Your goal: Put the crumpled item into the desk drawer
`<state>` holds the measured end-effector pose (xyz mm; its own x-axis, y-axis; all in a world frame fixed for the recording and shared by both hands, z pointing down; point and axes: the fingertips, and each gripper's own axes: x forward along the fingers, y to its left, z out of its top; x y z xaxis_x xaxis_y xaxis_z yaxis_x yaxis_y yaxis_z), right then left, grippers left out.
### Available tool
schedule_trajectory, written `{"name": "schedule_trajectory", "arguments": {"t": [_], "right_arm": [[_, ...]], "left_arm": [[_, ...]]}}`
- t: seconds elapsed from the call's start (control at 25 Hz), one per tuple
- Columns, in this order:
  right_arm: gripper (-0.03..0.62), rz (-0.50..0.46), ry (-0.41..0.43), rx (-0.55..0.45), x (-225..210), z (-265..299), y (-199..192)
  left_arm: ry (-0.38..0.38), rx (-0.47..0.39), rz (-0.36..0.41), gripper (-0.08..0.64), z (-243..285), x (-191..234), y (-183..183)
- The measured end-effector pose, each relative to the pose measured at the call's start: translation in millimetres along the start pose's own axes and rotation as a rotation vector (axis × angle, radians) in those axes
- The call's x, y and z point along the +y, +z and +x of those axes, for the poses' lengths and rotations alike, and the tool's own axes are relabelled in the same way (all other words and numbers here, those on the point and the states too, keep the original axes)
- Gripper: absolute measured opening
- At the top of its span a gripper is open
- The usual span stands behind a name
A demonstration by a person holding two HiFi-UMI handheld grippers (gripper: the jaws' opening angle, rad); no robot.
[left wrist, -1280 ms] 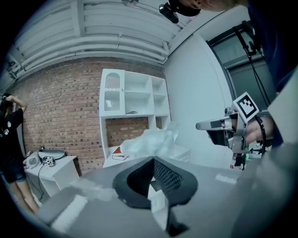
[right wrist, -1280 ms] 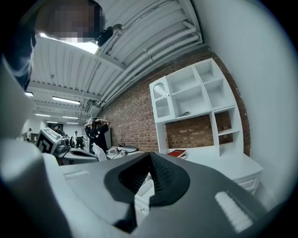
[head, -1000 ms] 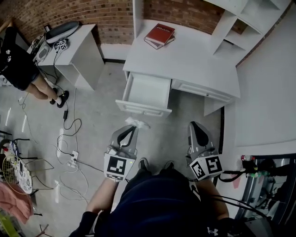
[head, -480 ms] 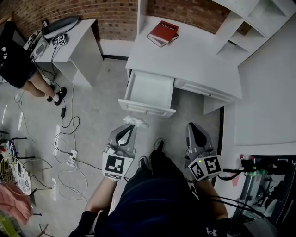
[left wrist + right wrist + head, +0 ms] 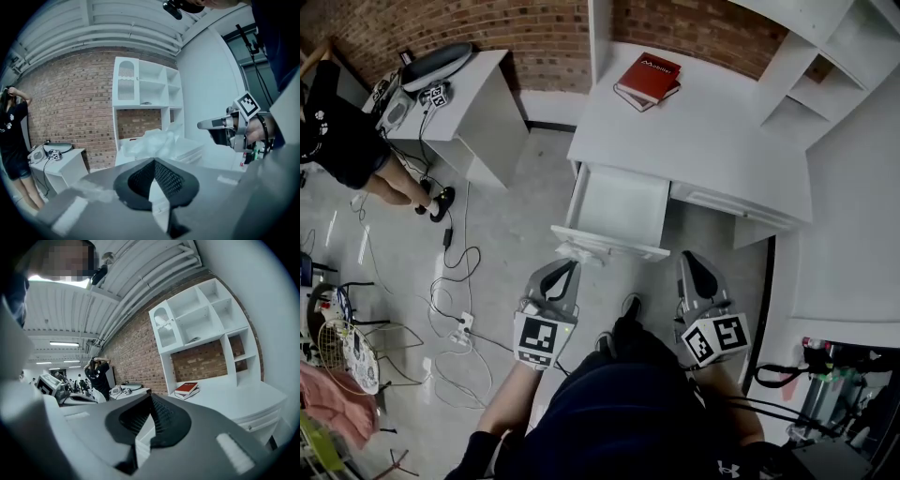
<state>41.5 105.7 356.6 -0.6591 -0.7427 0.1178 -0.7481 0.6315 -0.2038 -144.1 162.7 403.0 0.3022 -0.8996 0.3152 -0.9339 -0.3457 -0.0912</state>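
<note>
Room: brick wall (image 5: pixel 534 33), grey floor (image 5: pixel 506 225), white desk (image 5: pixel 703 141) with its drawer (image 5: pixel 619 208) open.
Crumpled item (image 5: pixel 157 141): pinched in the left gripper (image 5: pixel 572 265), at the drawer's front edge.
Axis: shapeless wad, spread sideways; no pointing end.
Right gripper (image 5: pixel 689 256): jaws together, empty.

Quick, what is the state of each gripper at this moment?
Left gripper: closed on the crumpled item.
Right gripper: closed, holding nothing.
</note>
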Motion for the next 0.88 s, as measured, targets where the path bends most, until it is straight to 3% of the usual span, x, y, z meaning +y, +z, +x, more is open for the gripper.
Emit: {"name": "schedule_trajectory", "arguments": {"t": [0.2, 0.36, 0.88], "right_arm": [[0.002, -0.068, 0.036, -0.015, -21, 34, 15], [0.003, -0.029, 0.062, -0.017, -40, 59, 16], [0.003, 0.027, 0.053, -0.023, -82, 99, 24]], "left_arm": [[0.023, 0.023, -0.005, 0.002, 34, 11, 12], [0.029, 0.030, -0.023, 0.002, 58, 16, 23], [0.055, 0.048, 0.024, 0.002, 98, 38, 43]]}}
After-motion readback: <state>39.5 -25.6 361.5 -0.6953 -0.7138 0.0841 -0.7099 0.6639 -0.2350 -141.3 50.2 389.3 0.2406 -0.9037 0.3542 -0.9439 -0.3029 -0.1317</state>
